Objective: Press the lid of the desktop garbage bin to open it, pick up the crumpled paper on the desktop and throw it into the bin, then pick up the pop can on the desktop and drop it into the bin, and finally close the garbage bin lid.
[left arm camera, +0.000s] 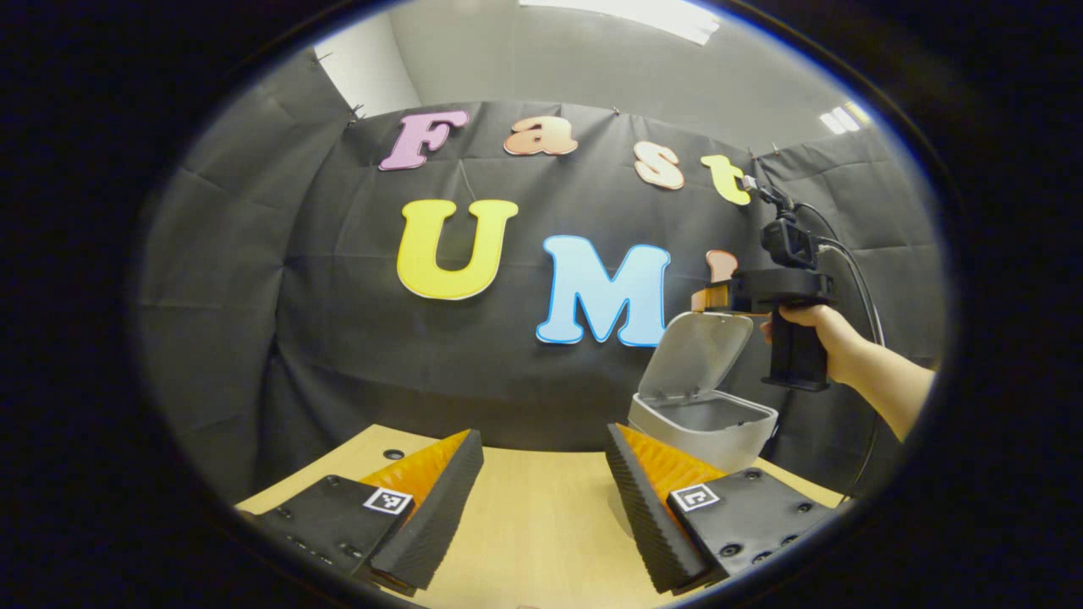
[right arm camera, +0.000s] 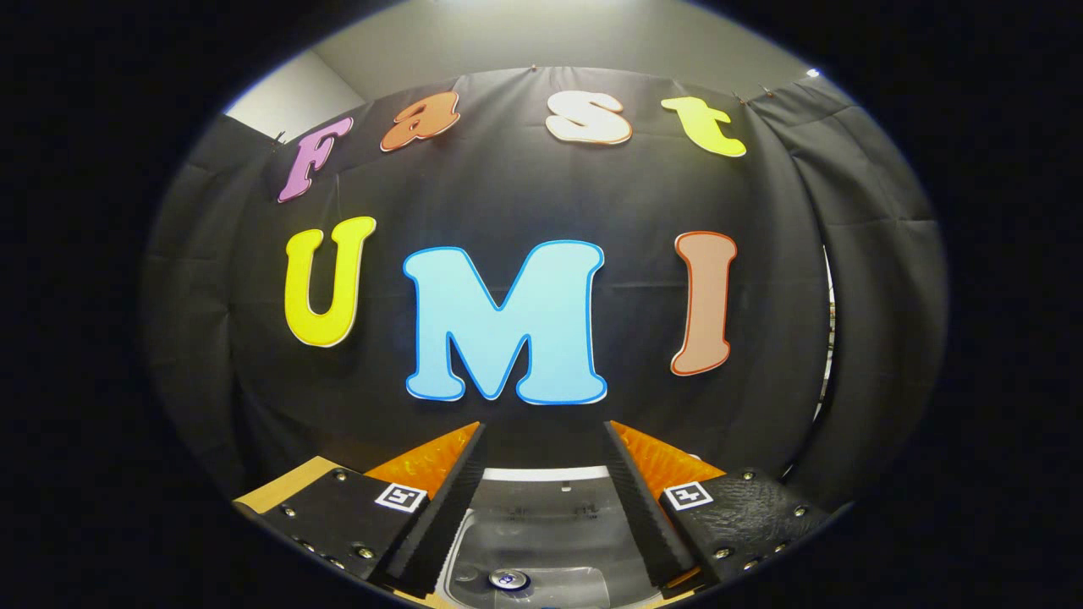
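The white desktop bin [left arm camera: 706,423] stands at the table's far right with its lid [left arm camera: 698,353] swung up and open. A hand holds my right gripper [left arm camera: 715,296] just above the raised lid. In the right gripper view the open bin [right arm camera: 541,524] lies straight below, and the pop can [right arm camera: 508,579] rests inside it, top facing up. My right gripper [right arm camera: 544,431] is open with nothing between its fingers. My left gripper [left arm camera: 541,440] hovers open over the wooden table [left arm camera: 541,524], left of the bin, holding nothing.
The black cloth wall rises right behind the table and the bin. A cable [left arm camera: 867,296] trails from the right gripper down behind the forearm [left arm camera: 880,376]. A small dark hole [left arm camera: 393,454] marks the tabletop at the far left.
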Demonstrator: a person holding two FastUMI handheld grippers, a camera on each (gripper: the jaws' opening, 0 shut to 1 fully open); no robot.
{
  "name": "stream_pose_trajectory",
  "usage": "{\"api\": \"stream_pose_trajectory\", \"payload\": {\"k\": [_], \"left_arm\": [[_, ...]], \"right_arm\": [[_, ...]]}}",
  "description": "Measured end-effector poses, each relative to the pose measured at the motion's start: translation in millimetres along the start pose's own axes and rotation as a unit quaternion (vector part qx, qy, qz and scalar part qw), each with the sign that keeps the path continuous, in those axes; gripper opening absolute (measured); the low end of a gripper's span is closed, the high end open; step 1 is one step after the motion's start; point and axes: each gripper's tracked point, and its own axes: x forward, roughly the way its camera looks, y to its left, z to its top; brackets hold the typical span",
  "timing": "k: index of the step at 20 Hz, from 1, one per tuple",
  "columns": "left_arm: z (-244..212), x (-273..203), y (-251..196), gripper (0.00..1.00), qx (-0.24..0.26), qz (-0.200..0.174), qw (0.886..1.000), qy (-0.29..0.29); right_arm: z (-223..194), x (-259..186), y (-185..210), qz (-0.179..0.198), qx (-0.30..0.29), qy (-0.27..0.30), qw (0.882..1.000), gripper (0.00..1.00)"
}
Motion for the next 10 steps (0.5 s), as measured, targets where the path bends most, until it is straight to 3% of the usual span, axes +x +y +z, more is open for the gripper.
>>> {"api": "stream_pose_trajectory", "payload": {"k": [10], "left_arm": [[0,-9,-12,0.95,0.012,-0.008,1.000,0.000]], "right_arm": [[-62,-32,0,0.009,0.000,0.057,0.998,0.87]]}}
